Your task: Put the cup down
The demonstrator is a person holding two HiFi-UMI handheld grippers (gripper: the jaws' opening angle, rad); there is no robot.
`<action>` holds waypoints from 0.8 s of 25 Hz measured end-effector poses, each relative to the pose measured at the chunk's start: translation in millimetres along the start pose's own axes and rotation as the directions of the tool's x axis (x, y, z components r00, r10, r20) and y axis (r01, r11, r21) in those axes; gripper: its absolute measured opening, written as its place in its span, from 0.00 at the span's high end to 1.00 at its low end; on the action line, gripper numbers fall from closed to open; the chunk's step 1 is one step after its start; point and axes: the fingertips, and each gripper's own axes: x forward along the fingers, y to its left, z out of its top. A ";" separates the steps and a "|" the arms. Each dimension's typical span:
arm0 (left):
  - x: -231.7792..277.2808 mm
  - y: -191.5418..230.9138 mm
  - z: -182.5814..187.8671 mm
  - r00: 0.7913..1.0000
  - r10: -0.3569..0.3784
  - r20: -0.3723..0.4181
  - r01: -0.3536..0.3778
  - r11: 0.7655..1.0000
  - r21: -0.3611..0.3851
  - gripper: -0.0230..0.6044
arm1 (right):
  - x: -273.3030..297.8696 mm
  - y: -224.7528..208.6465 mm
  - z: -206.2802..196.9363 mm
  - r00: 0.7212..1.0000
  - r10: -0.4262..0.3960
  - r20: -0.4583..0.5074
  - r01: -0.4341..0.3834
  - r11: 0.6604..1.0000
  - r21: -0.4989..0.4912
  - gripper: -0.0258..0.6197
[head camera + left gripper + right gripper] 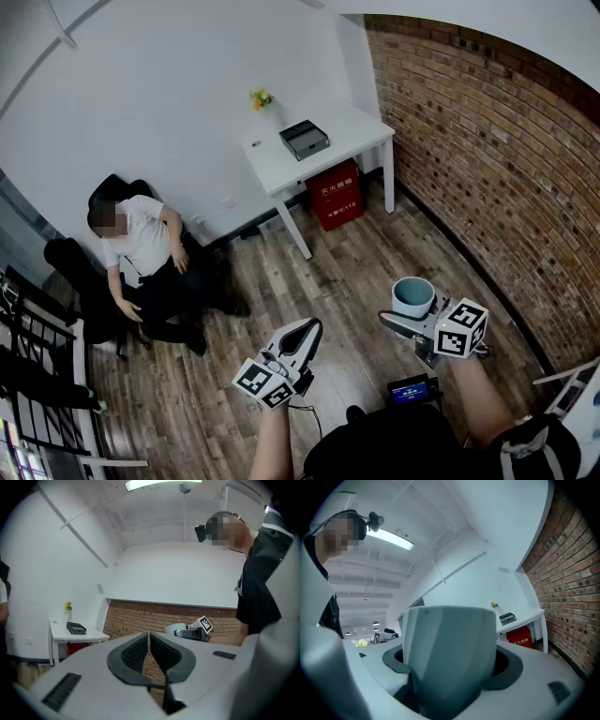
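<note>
A pale grey-blue cup (413,295) stands upright between the jaws of my right gripper (409,317), which is shut on it and held level above the wooden floor. In the right gripper view the cup (449,656) fills the middle, with the dark pads on both its sides. My left gripper (302,336) hangs to the left at about the same height, its jaws shut with nothing between them; the black pads (135,653) meet in the left gripper view. The right gripper (190,631) with the cup shows there too, in front of the brick wall.
A white table (272,164) with a black tray (305,139) and yellow flowers (261,97) stands at the far wall, a red box (335,193) under it. A person (150,258) sits on a black chair at left. A brick wall (487,159) runs along the right.
</note>
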 end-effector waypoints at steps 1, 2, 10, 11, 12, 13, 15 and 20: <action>0.5 -0.9 -1.2 1.000 0.001 -0.002 -0.001 1.000 -0.002 0.95 | -0.8 -0.4 0.6 1.000 -0.001 -0.001 0.001 1.000 0.000 0.33; 1.0 -1.7 -2.0 1.000 0.002 -0.004 -0.002 1.000 -0.005 0.95 | -1.5 -0.8 1.2 1.000 -0.001 -0.002 0.001 1.000 0.000 0.33; -0.4 -0.6 -3.8 1.000 0.010 -0.008 -0.010 1.000 -0.009 0.95 | -2.2 -1.4 0.7 1.000 0.002 -0.001 -0.002 1.000 0.008 0.33; -0.7 -0.3 -4.8 1.000 0.012 -0.008 -0.012 1.000 -0.011 0.95 | -2.6 -1.3 0.1 1.000 0.004 0.000 -0.004 1.000 0.011 0.33; -0.7 -0.1 -5.8 1.000 0.013 -0.008 -0.013 1.000 -0.012 0.95 | -3.2 -1.1 -0.2 1.000 0.006 0.002 -0.006 1.000 0.016 0.33; -0.6 -0.2 -6.6 1.000 0.014 -0.008 -0.014 1.000 -0.013 0.95 | -4.1 -0.9 -0.2 1.000 0.008 0.005 -0.008 1.000 0.020 0.33; -0.3 -1.0 -7.8 1.000 0.014 -0.010 -0.014 1.000 -0.014 0.95 | -5.6 -0.6 -0.4 1.000 0.009 0.007 -0.009 1.000 0.023 0.33; 2.9 -1.2 -9.4 1.000 0.009 -0.014 -0.009 1.000 -0.015 0.95 | -7.4 -3.9 -0.1 1.000 0.011 0.012 -0.012 0.999 0.041 0.33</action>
